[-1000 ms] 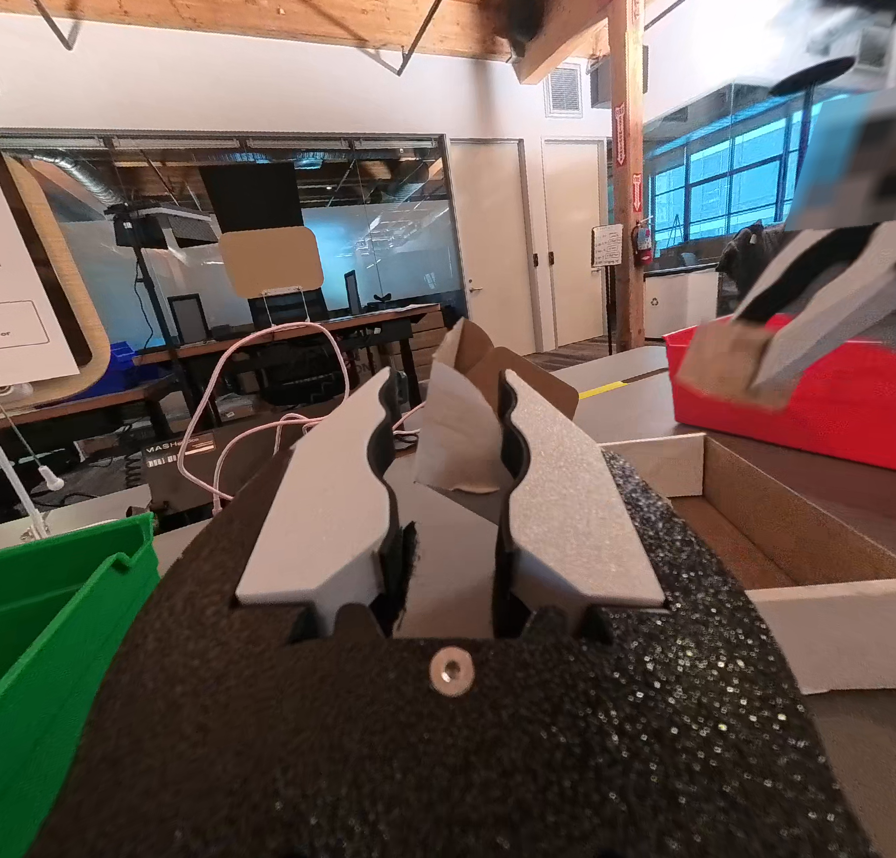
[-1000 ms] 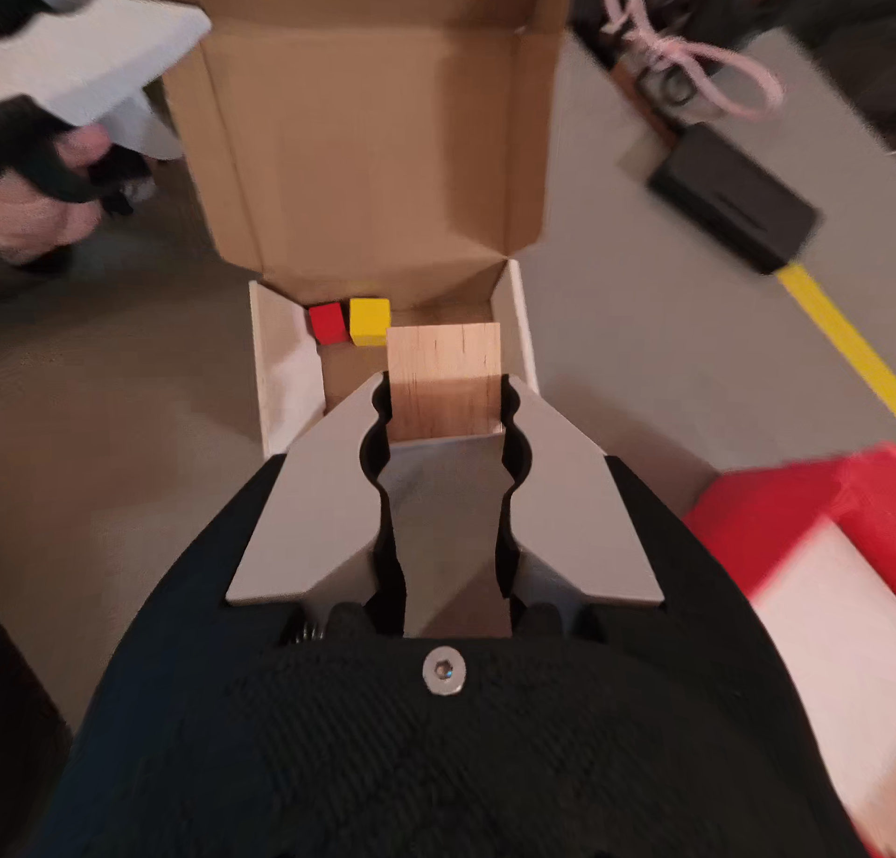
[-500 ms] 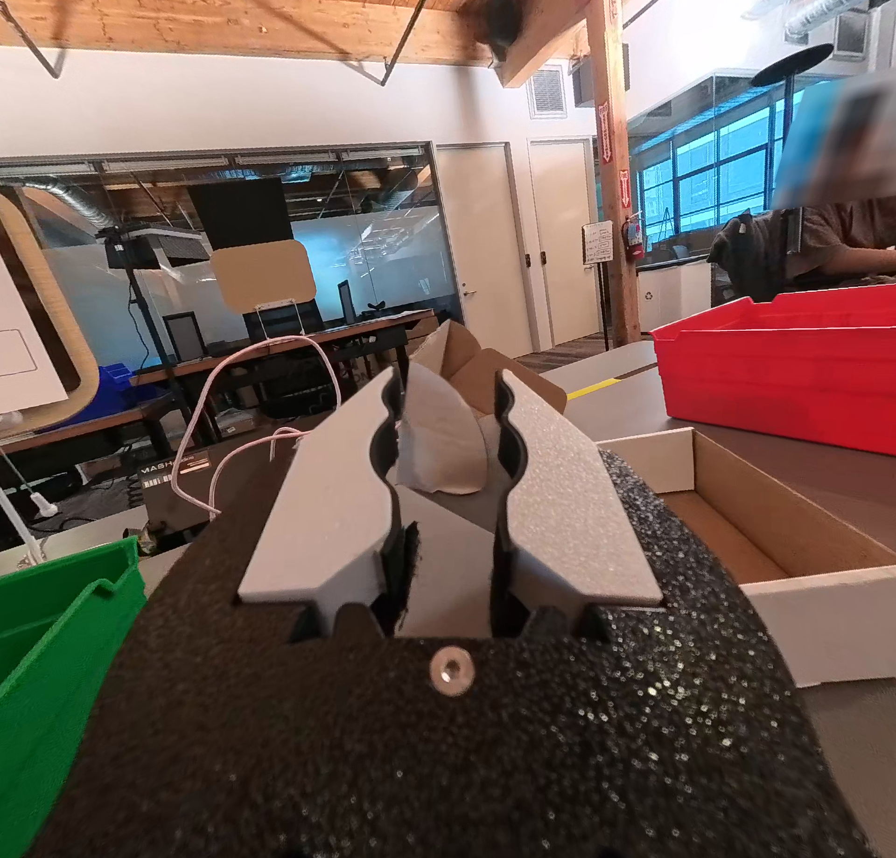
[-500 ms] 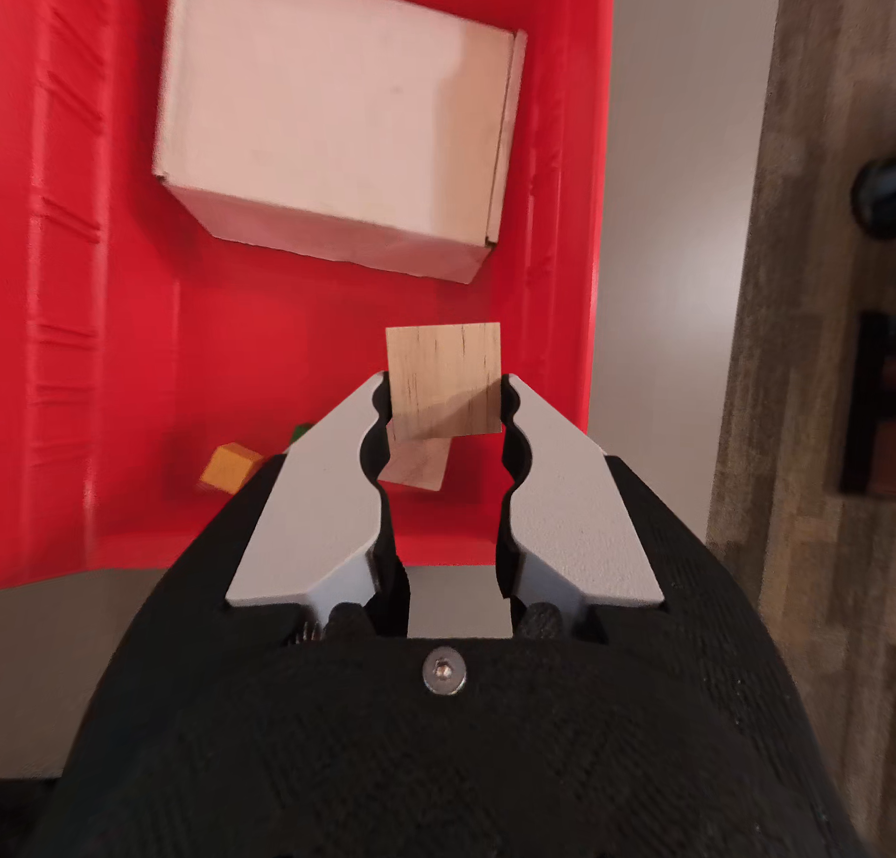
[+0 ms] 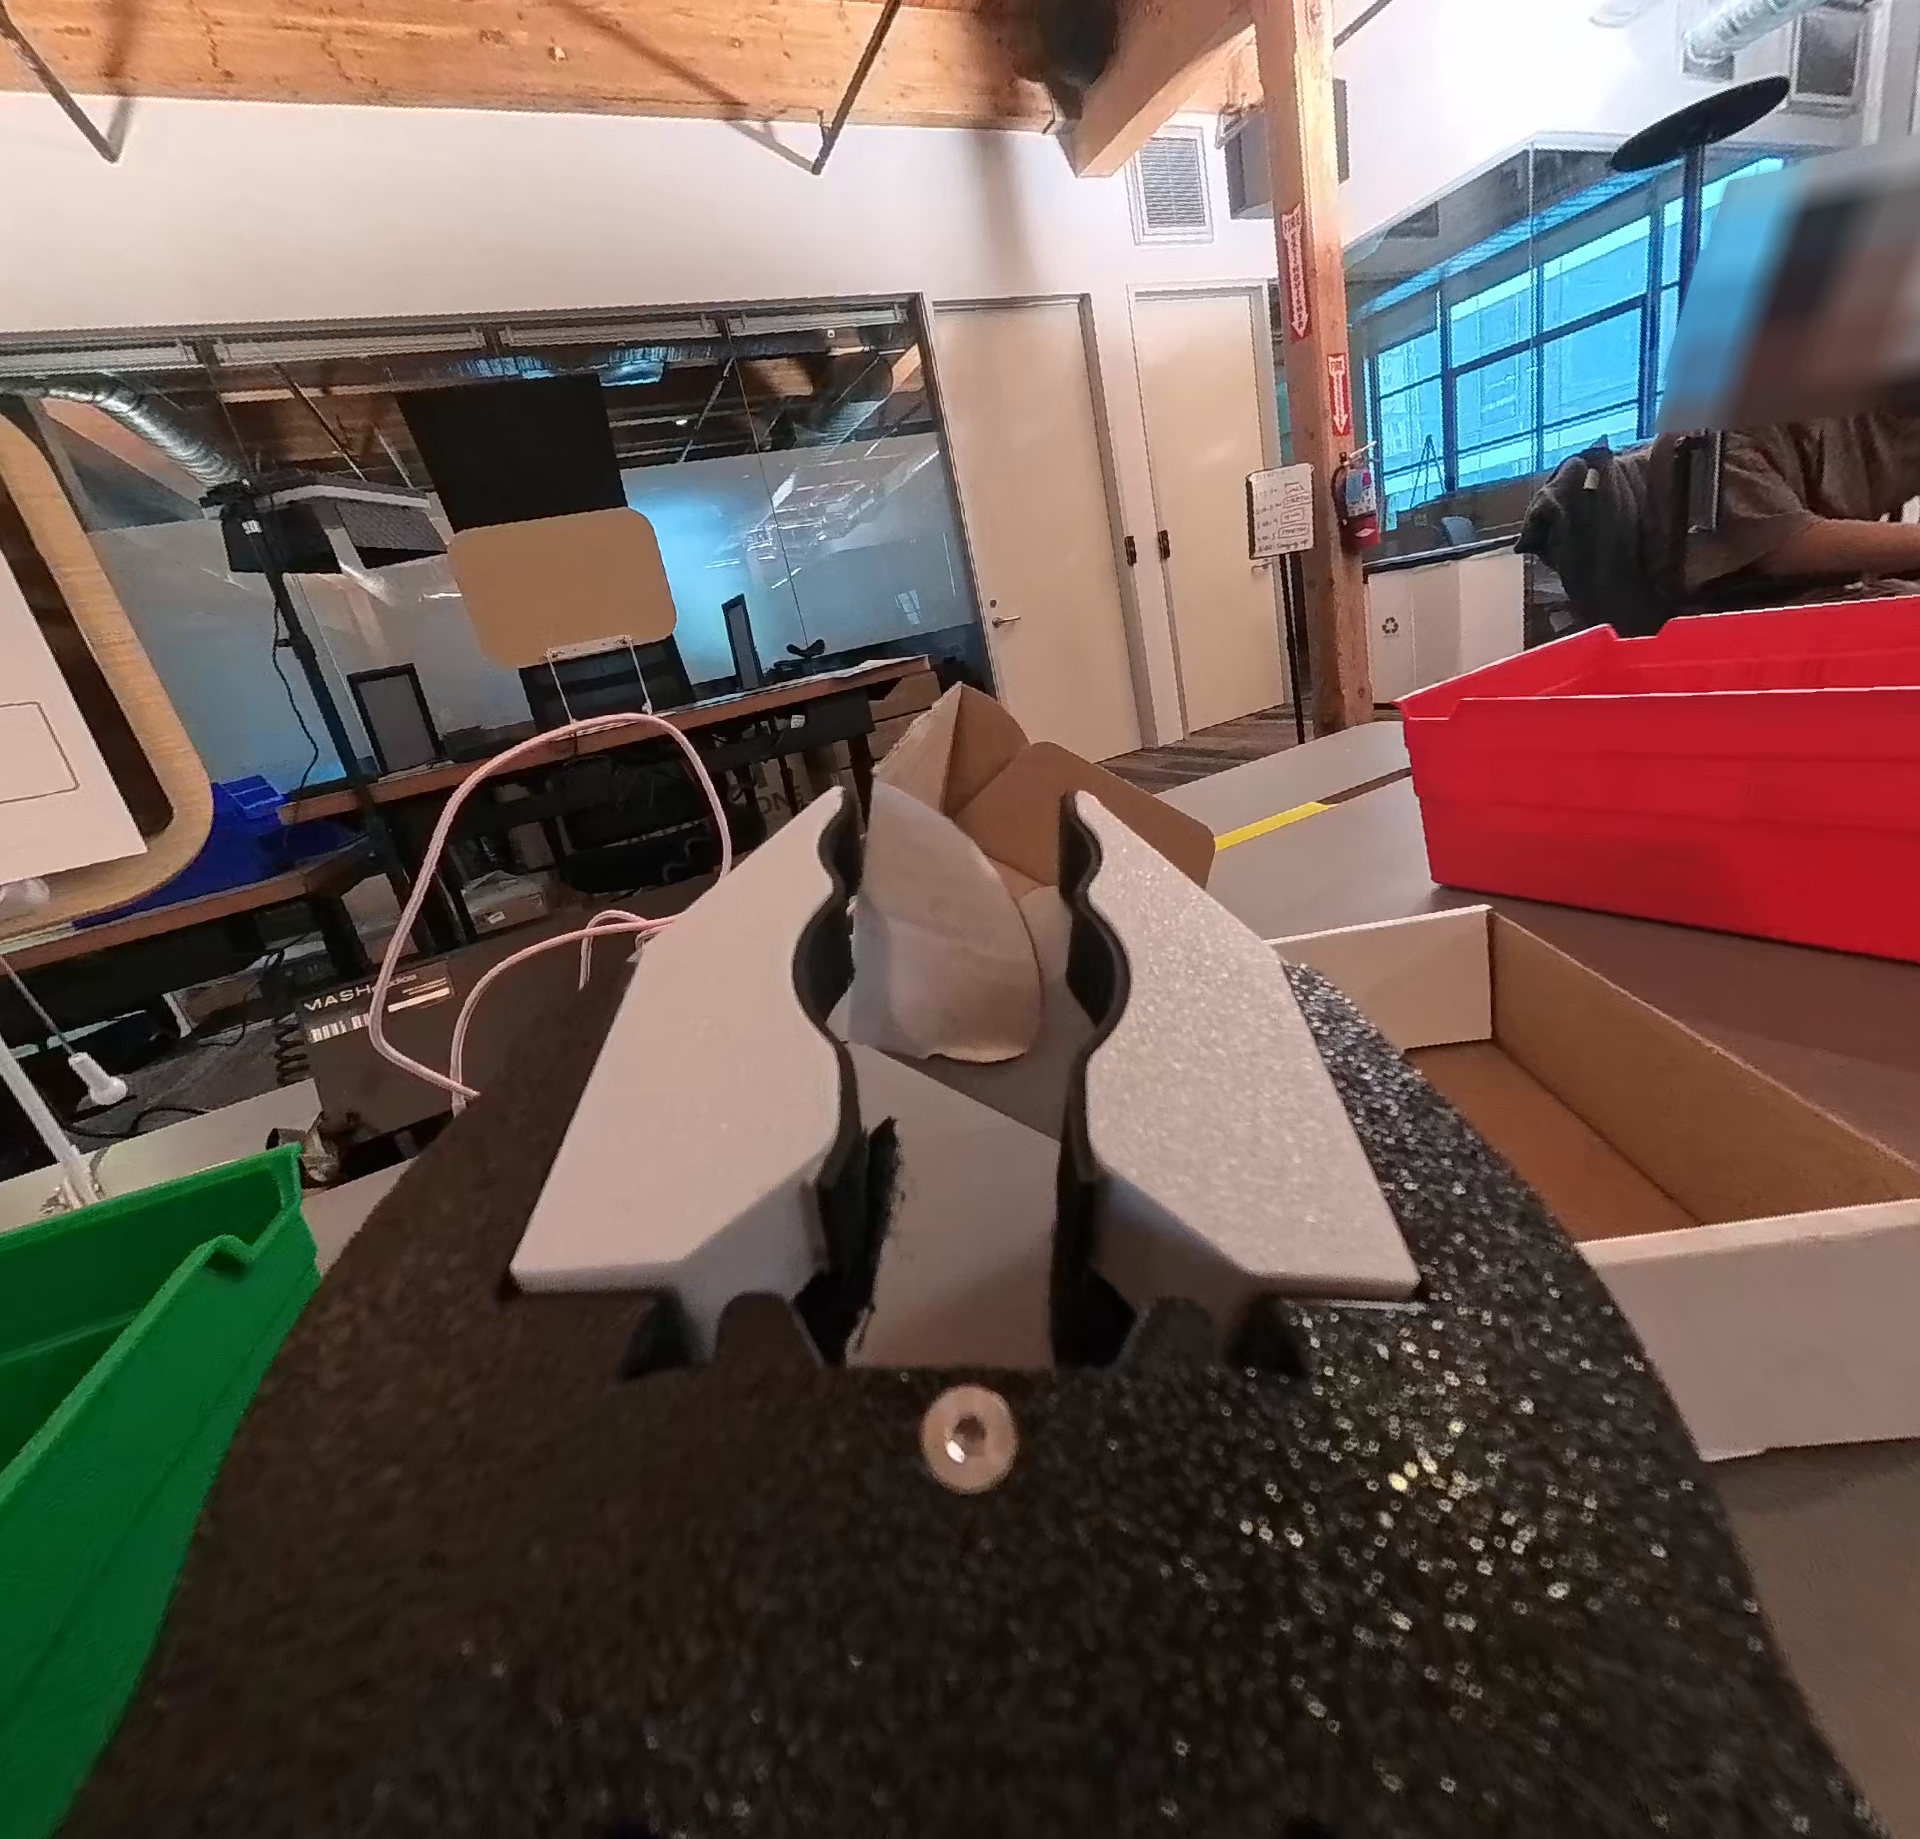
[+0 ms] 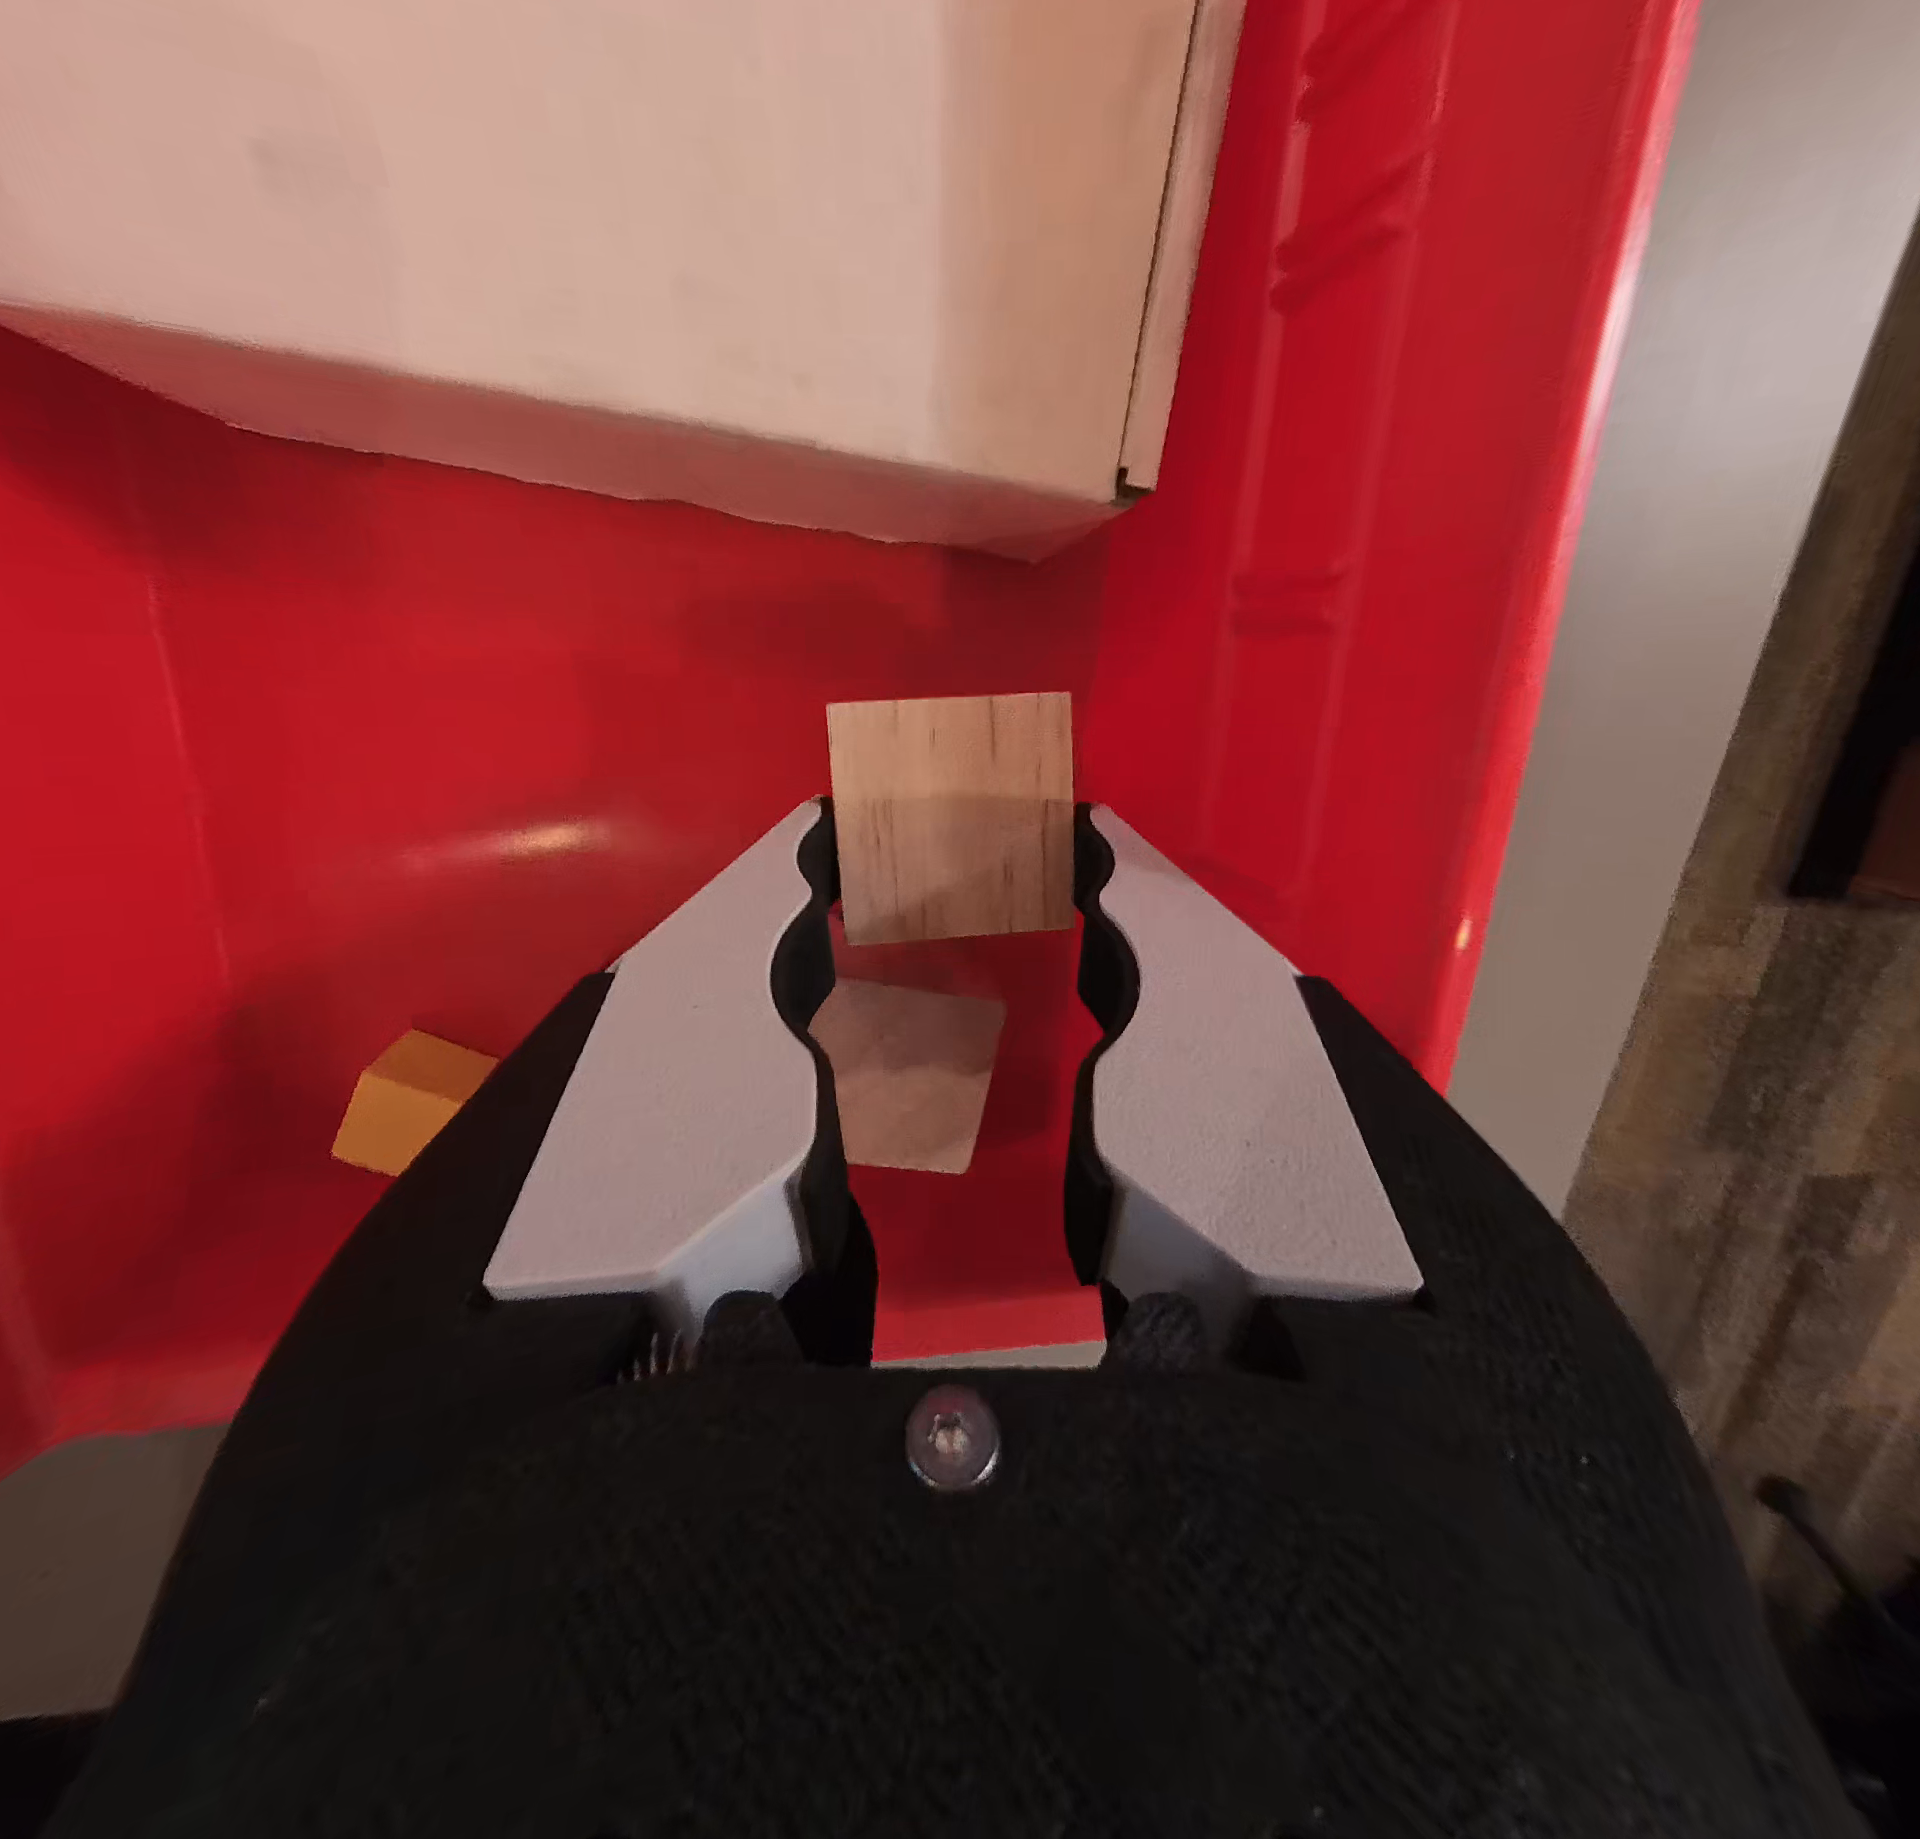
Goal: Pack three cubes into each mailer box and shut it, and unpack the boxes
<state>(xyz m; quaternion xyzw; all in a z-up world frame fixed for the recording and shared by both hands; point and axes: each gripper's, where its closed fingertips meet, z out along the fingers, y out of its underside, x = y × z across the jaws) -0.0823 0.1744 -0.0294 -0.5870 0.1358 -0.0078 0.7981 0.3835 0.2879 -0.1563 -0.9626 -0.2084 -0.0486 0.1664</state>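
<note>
In the left wrist view my left gripper (image 5: 956, 833) is shut on the folded white and brown flap (image 5: 935, 937) of the open mailer box's lid. The cardboard fills the gap between the pads. The box's open base (image 5: 1766, 1332) lies just to the right. In the right wrist view my right gripper (image 6: 954, 823) is shut on a plain wooden cube (image 6: 951, 781), both pads against its sides. It hangs over the floor of the red bin (image 6: 520, 698). A second wooden cube (image 6: 914, 1083) lies below it and an orange cube (image 6: 416, 1093) lies to the left.
A closed white mailer box (image 6: 623, 179) fills the far part of the red bin. The bin's right wall (image 6: 1351, 542) is close to the held cube. In the left wrist view the red bin (image 5: 1662, 833) stands beyond the open box and a green bin (image 5: 125, 1374) is at the lower left. About 50 cm separates my left fingertips from my right.
My right gripper carried the wooden cube from over the open box, which held a red and a yellow cube, into the red bin and went lower. My left gripper kept its hold and barely moved.
</note>
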